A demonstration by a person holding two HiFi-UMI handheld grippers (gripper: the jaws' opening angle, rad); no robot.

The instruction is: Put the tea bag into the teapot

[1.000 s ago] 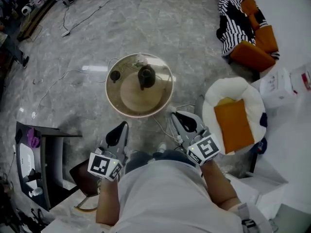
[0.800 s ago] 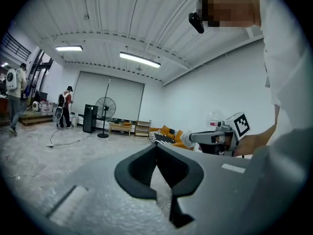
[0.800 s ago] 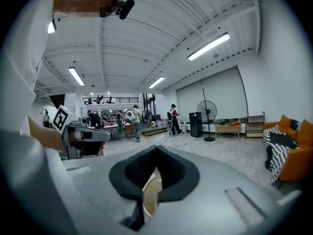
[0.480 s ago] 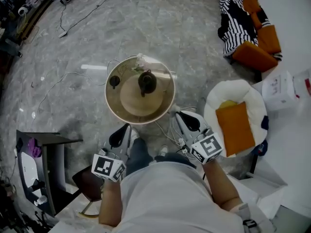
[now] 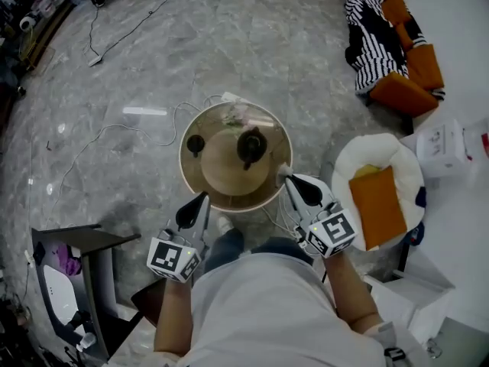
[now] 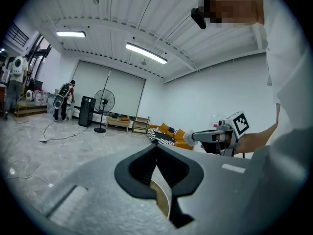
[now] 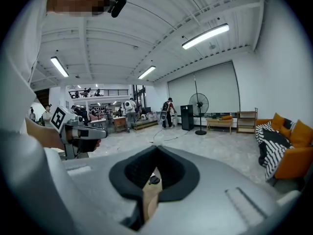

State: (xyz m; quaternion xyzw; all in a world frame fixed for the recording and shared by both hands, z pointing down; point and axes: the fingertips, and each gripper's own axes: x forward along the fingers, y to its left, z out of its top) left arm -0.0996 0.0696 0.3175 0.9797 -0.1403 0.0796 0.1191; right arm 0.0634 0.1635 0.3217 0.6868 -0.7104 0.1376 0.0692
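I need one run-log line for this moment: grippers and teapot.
left gripper: shut, empty | right gripper: shut, empty | teapot: upright on round table, untouched

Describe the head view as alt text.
From above: a person holds the left gripper and right gripper, both shut and empty, near the edge of a round table bearing a dark teapot. A cushioned white chair stands at right.
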